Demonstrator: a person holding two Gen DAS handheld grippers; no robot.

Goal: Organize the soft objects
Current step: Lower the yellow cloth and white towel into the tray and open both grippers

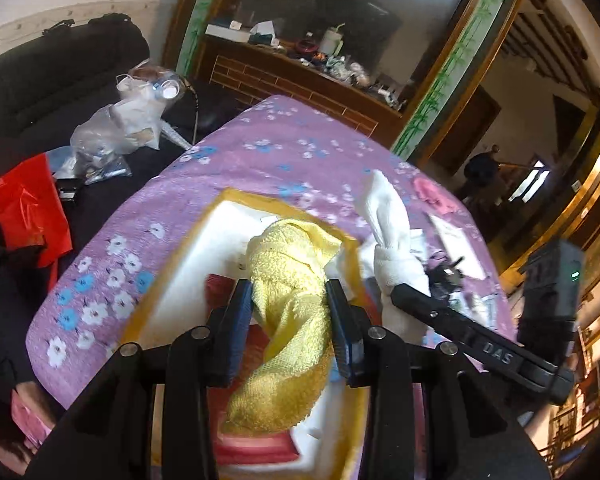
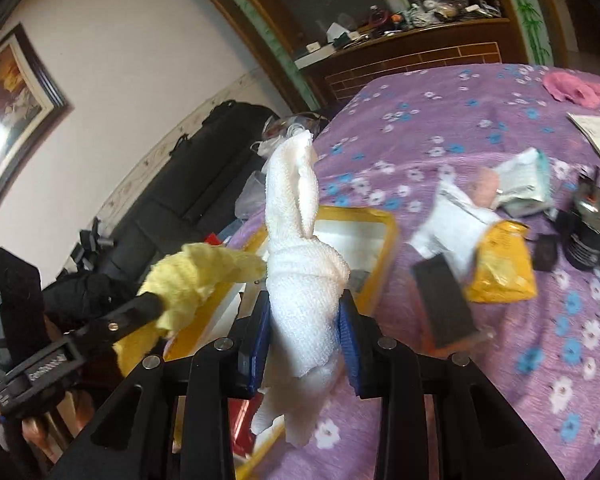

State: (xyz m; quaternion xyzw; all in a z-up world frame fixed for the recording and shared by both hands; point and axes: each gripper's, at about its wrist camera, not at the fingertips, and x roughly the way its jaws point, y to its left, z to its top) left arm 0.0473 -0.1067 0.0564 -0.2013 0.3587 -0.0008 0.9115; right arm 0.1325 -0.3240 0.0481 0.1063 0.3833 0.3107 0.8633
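While clamped: yellow towel [image 1: 288,300] between left gripper [image 1: 290,308] pads.

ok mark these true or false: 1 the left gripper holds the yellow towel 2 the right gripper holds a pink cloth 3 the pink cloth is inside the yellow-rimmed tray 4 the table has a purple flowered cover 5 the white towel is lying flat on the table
1. The left gripper holds the yellow towel. True.
2. The right gripper holds a pink cloth. False: its fingers are clamped on the white towel.
3. The pink cloth is in the yellow-rimmed tray. False: it lies on the cover at the far side.
4. The table has a purple flowered cover. True.
5. The white towel lies flat. False: it is lifted, bunched upright.
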